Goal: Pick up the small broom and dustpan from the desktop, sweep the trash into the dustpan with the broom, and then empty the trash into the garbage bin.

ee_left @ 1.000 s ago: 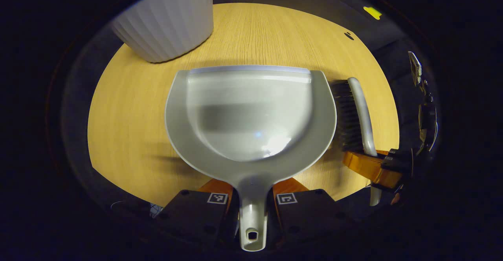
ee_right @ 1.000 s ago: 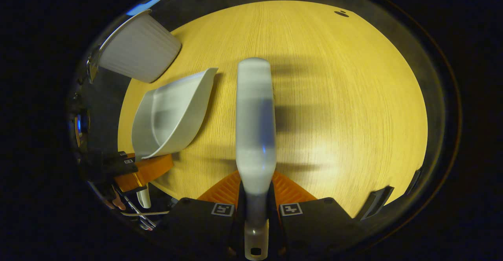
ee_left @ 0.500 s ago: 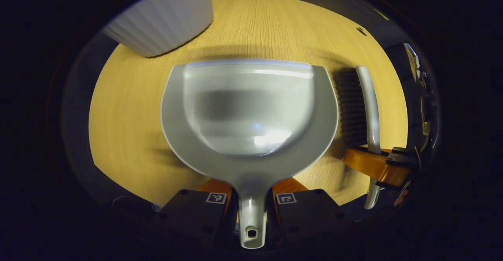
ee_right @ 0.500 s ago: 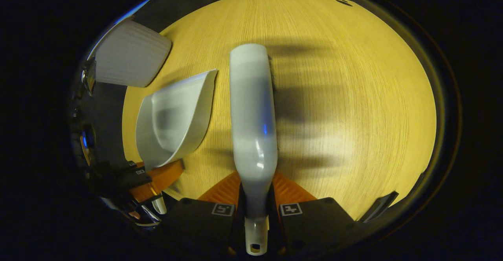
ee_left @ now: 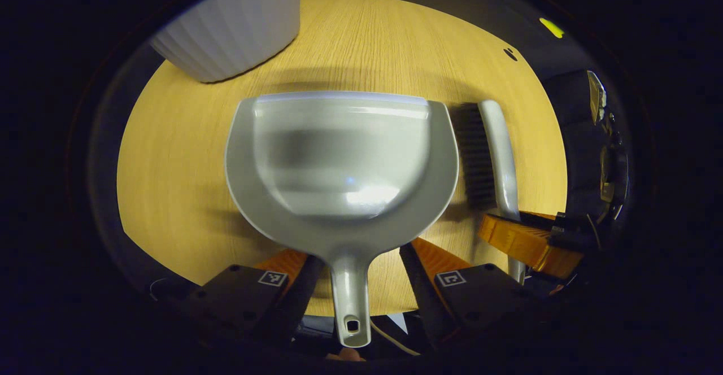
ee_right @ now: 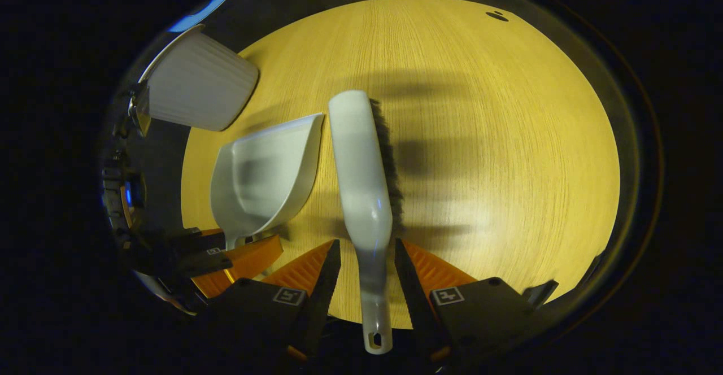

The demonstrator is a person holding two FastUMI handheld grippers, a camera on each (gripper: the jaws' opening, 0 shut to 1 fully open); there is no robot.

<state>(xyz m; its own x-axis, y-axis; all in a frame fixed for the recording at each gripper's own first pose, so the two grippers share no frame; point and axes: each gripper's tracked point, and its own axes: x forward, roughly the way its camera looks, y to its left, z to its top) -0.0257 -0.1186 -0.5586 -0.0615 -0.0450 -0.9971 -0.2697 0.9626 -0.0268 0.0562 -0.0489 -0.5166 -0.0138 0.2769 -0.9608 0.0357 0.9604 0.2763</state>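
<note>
dustpan (ee_left: 339, 166) handle lies between the spread left claw (ee_left: 356, 273); broom (ee_right: 361, 177) handle between the spread right claw (ee_right: 367, 267).

dustpan (ee_left: 339, 160) on desktop (ee_left: 175, 183) | broom (ee_left: 497, 149) right | bin (ee_left: 231, 25) behind-left

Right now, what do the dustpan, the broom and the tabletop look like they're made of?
Dustpan: seemingly moulded plastic, pale grey and glossy, with a bright highlight in its scoop.
Broom: its back and handle look like the same smooth grey plastic; the dark bristles are probably synthetic, too fine to tell.
Tabletop: light wood grain in straight lines, likely laminate or veneer, with a matte look.
</note>
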